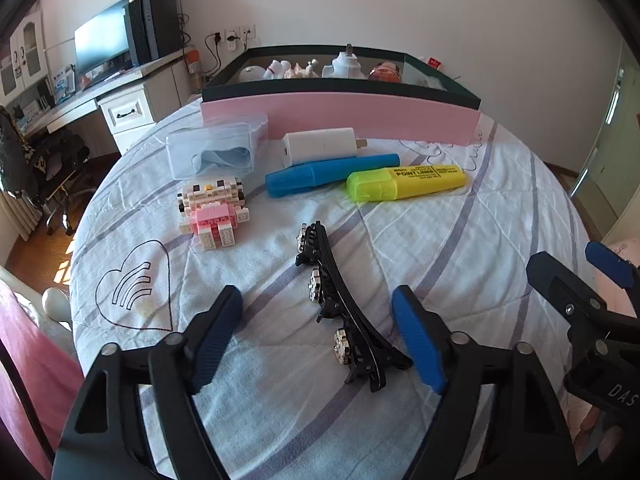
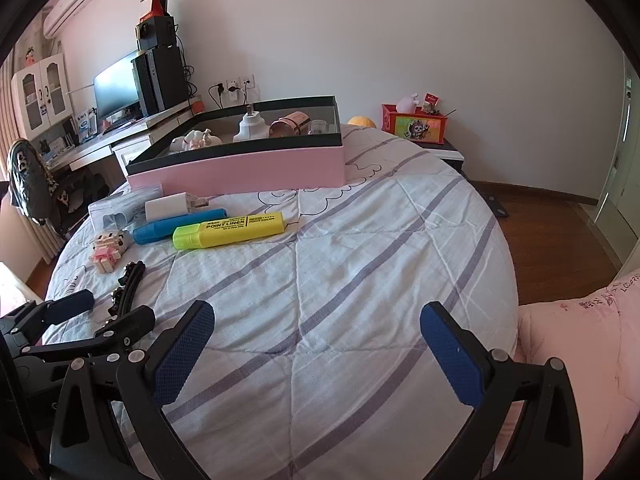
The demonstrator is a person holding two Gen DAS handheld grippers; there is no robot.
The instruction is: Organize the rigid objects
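A black hair clip (image 1: 344,312) with metal studs lies on the striped bedspread, between the open fingers of my left gripper (image 1: 320,332). Beyond it lie a brick-built cat figure (image 1: 212,210), a blue marker (image 1: 330,174), a yellow highlighter (image 1: 406,182), a white charger (image 1: 320,145) and a clear plastic case (image 1: 214,150). A pink box (image 1: 340,118) with dark rim holds several items at the back. My right gripper (image 2: 316,348) is open and empty over bare bedspread. It shows at the right edge of the left wrist view (image 1: 576,268).
The round bed (image 2: 360,240) drops off to a wooden floor on the right. A desk with a monitor (image 2: 116,88) stands at the back left. A red box (image 2: 414,124) sits on a stand behind the bed. A pink cushion (image 2: 580,340) is at the right.
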